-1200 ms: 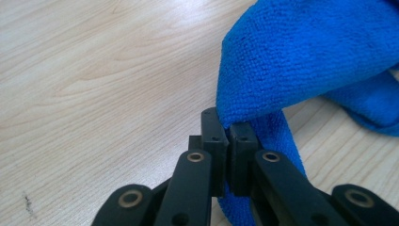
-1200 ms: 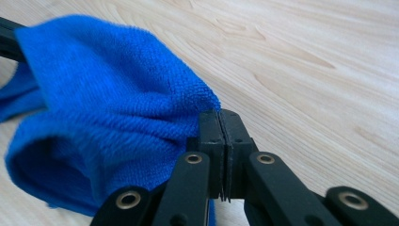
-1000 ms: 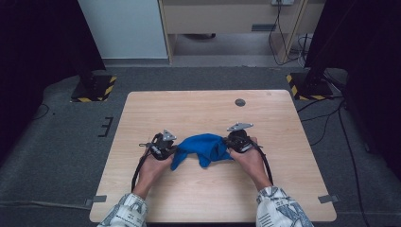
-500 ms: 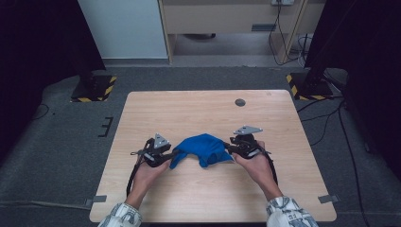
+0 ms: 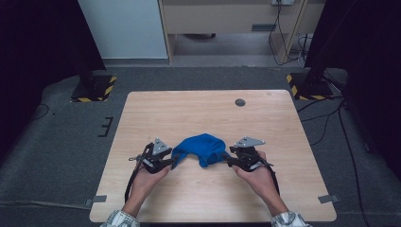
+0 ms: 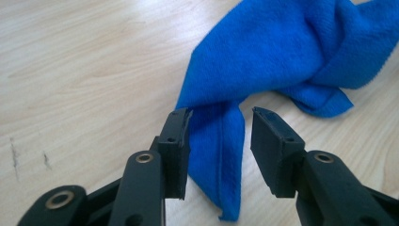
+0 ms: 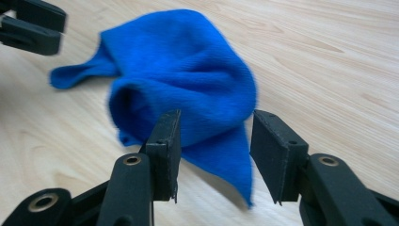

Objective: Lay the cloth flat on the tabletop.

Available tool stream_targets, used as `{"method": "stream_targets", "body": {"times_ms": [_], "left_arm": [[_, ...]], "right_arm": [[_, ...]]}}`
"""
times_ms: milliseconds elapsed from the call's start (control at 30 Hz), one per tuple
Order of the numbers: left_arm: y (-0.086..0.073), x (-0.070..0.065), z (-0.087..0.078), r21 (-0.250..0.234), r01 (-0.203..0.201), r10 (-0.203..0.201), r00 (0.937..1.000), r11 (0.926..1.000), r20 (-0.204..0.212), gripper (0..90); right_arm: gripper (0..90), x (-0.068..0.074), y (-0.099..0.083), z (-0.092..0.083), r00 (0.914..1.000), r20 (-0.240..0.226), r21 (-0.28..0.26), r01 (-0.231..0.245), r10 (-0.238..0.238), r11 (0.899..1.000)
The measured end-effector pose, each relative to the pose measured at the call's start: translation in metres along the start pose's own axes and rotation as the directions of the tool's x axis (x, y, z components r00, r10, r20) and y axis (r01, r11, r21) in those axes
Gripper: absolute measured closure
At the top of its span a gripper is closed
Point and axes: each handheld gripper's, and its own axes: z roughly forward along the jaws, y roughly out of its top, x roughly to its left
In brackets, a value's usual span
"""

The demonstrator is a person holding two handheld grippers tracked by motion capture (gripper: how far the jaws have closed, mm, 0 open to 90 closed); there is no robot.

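Both my tongs — left [image 6: 220, 125], right [image 7: 214, 136] — have just been opening, cloth [image 5: 201, 147] corners loose between the jaws — it may slump and unfold.

Even bright table, dark surroundings, slight blur

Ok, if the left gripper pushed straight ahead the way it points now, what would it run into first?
The blue cloth. A corner of it already lies between the open jaws of the left gripper, which have just been opening, and the bunched part sits right beyond, probably within a short push.
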Motion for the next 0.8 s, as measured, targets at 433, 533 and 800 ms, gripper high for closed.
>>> {"method": "stream_targets", "body": {"times_ms": [433,533,800], "left_arm": [[-0.018,0.001,-0.002,0.002,0.003,-0.003,0.9999,1.0000,0.010,53.9],[-0.020,0.000,0.000,0.006,0.000,0.000,0.9999,1.0000,0.011,53.5],[-0.024,0.003,0.005,0.035,-0.007,0.007,1.0000,0.9994,0.002,54.6]], "right_arm": [[43.5,0.023,0.010,0.017,0.9934,0.010,0.033,0.114,-0.115,0.993],[45.5,0.024,0.017,0.025,0.9884,0.030,0.055,0.147,-0.149,0.988],[81.6,0.023,0.035,0.031,0.9930,-0.001,0.018,0.118,-0.118,0.993]]}}
